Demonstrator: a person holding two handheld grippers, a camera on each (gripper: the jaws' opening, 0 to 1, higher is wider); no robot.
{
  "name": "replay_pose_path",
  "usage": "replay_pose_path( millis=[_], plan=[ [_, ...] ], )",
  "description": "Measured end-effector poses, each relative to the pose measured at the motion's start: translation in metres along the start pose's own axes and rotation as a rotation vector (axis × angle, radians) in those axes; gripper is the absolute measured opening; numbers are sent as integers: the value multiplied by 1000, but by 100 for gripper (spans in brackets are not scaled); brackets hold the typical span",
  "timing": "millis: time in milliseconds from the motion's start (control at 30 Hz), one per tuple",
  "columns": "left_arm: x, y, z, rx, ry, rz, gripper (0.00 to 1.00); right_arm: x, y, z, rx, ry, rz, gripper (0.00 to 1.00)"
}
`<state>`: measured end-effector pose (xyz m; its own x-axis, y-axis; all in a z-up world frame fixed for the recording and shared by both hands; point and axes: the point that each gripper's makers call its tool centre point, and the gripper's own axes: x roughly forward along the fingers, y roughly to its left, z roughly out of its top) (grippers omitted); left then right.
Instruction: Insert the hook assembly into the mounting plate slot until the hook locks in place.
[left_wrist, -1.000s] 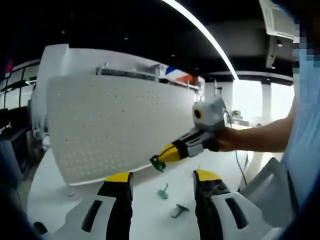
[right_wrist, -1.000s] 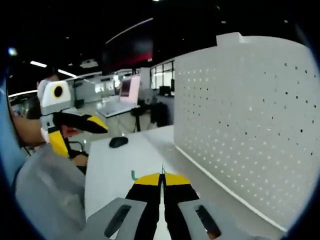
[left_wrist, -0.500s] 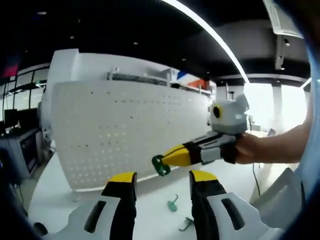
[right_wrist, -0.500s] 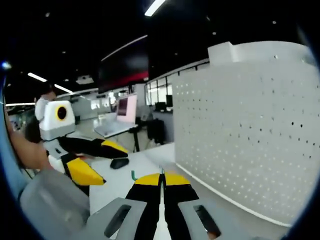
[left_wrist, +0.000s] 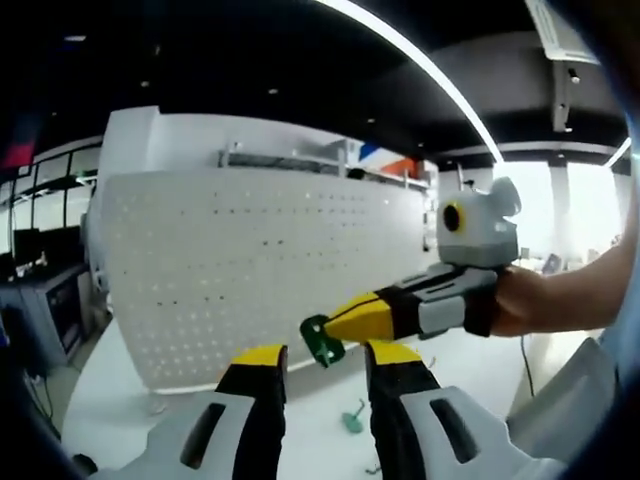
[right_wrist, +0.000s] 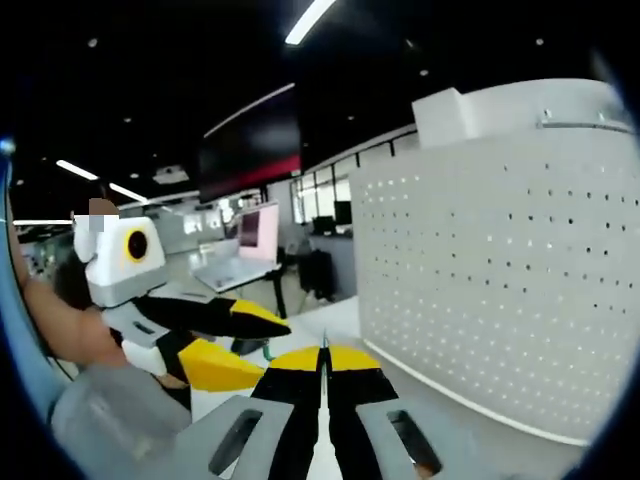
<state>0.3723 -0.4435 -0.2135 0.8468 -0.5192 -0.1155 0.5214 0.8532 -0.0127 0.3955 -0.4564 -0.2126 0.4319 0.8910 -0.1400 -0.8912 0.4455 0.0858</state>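
White tabletop (left_wrist: 110, 420) carries an upright perforated pegboard (left_wrist: 250, 270). Left gripper view: green plastic hook (left_wrist: 322, 341) pinched in the right gripper (left_wrist: 335, 325), held near the board; another green hook (left_wrist: 352, 418) lies on the table. Left gripper (left_wrist: 322, 360) jaws stand apart, empty. Right gripper view: its jaws together.

white perforated mounting plate (left_wrist: 260, 270), green hook (left_wrist: 323, 341), yellow-tipped black tongs (left_wrist: 322, 365), white table (left_wrist: 110, 400)
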Motion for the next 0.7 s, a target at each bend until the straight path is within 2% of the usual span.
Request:
replay_pose_path(
  millis=[700],
  plan=[
    [2, 4, 4, 6, -16, 31, 13, 0, 13, 8, 36, -35, 11, 0]
  ],
)
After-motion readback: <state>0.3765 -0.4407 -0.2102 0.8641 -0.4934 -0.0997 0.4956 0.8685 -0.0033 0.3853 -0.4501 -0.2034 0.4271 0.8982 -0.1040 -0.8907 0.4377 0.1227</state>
